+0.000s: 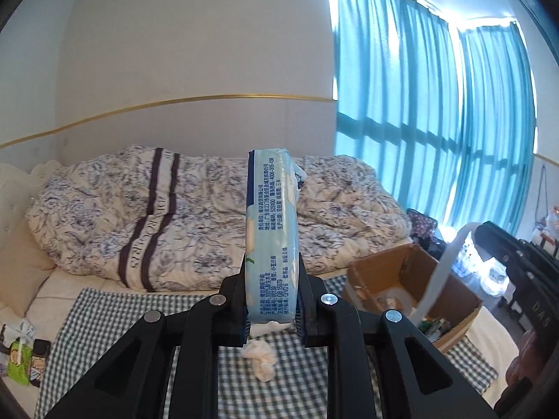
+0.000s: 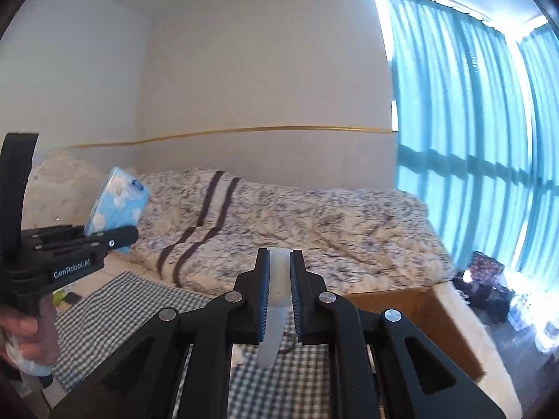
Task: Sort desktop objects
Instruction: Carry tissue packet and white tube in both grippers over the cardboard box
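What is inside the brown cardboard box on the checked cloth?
Inside the brown cardboard box, the left wrist view shows something pale and some green-printed packaging near its front corner. The box walls and a white plastic strip hide the rest.

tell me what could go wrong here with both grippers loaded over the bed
The left gripper clamps only the bottom end of the tall tissue pack, so it might tip or slide out. The right gripper pinches a thin white plastic strip that could slip before reaching the cardboard box.

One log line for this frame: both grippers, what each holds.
left gripper: shut on tissue pack | right gripper: shut on white strip | cardboard box: ahead on checked cloth
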Tool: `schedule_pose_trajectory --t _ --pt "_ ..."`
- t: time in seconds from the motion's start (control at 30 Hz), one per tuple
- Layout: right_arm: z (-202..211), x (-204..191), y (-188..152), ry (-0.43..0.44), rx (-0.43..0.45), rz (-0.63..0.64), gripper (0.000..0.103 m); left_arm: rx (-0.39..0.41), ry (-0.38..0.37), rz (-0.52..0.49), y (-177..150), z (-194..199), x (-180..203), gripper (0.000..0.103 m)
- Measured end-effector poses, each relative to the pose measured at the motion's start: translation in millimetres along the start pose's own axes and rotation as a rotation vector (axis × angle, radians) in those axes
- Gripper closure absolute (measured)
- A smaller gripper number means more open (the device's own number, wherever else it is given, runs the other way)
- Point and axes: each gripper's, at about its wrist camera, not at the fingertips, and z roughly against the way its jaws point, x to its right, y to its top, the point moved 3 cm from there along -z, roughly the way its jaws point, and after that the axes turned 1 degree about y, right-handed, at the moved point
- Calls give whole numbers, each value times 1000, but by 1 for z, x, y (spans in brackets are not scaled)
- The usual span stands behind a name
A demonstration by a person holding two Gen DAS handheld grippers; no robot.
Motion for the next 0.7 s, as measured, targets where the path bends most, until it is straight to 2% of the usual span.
schedule_pose_trajectory --t 0.33,0.7 --pt "25 63 4 -136 31 -59 92 5 -96 -28 18 -19 51 84" --pt "34 119 -1 -221 10 -117 92 -28 -187 -56 25 -46 101 84"
